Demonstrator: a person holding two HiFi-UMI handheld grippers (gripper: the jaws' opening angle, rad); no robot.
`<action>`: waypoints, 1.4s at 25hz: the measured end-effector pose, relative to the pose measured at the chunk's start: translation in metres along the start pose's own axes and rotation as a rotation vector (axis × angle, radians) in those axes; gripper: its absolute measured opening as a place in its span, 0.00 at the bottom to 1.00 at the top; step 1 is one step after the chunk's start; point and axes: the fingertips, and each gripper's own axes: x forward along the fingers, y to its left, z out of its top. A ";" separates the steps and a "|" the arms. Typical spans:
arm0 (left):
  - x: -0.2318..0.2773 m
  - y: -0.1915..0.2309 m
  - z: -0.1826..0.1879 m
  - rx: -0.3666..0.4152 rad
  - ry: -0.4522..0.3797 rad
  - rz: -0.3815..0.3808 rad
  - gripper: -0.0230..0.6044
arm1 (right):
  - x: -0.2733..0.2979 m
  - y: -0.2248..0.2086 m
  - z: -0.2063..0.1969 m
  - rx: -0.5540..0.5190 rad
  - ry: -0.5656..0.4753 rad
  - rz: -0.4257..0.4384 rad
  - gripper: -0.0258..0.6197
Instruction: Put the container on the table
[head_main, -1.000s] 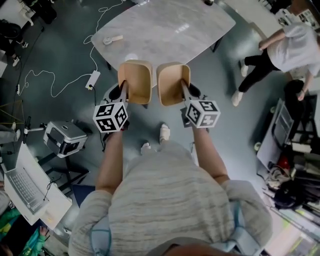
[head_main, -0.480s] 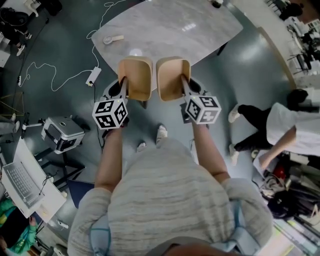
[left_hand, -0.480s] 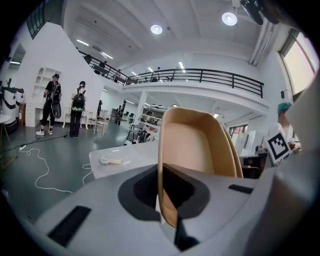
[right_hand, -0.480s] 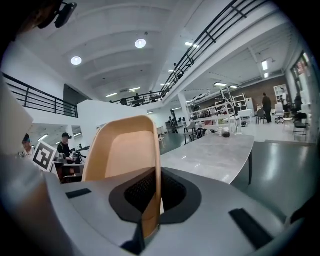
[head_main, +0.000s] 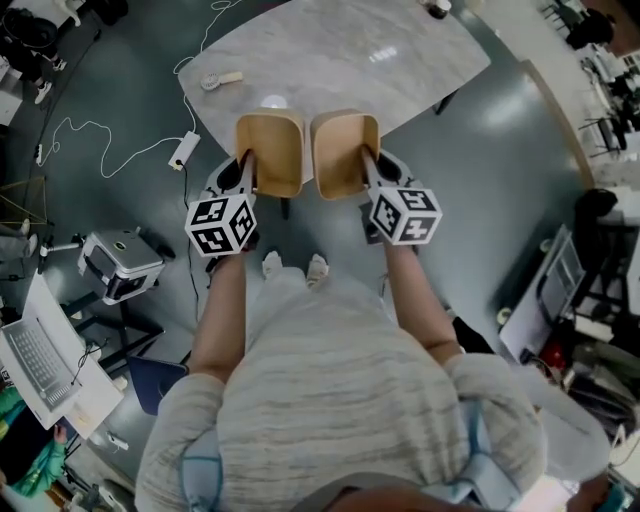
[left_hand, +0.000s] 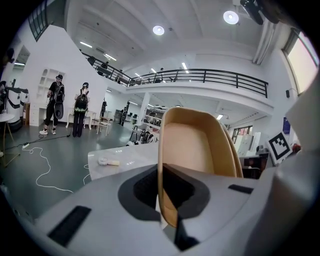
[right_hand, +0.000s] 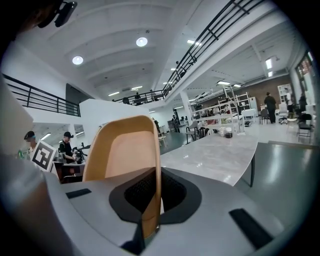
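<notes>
Two tan containers ride in the air: the left container (head_main: 270, 152) is clamped by its rim in the left gripper (head_main: 247, 168), the right container (head_main: 345, 152) likewise in the right gripper (head_main: 367, 166). The marble table (head_main: 330, 60) has drawn nearer over the last second; their far ends now reach its near edge, so set-down looks close.

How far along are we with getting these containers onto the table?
Done: both pickups. The left gripper is shut on the rim of the left container, the right gripper on the right container. In hand: both are held up at the near edge of the marble table. Left: set them on the tabletop and release; neither rests there yet.
</notes>
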 end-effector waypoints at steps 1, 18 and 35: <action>0.002 0.002 0.001 0.000 0.000 0.002 0.04 | 0.003 -0.001 0.001 0.002 0.000 -0.002 0.05; 0.026 0.059 0.008 -0.027 0.024 0.014 0.04 | 0.061 0.012 -0.003 0.000 0.042 -0.043 0.05; 0.036 0.092 -0.008 -0.054 0.083 0.029 0.04 | 0.113 0.007 -0.042 0.015 0.151 -0.059 0.05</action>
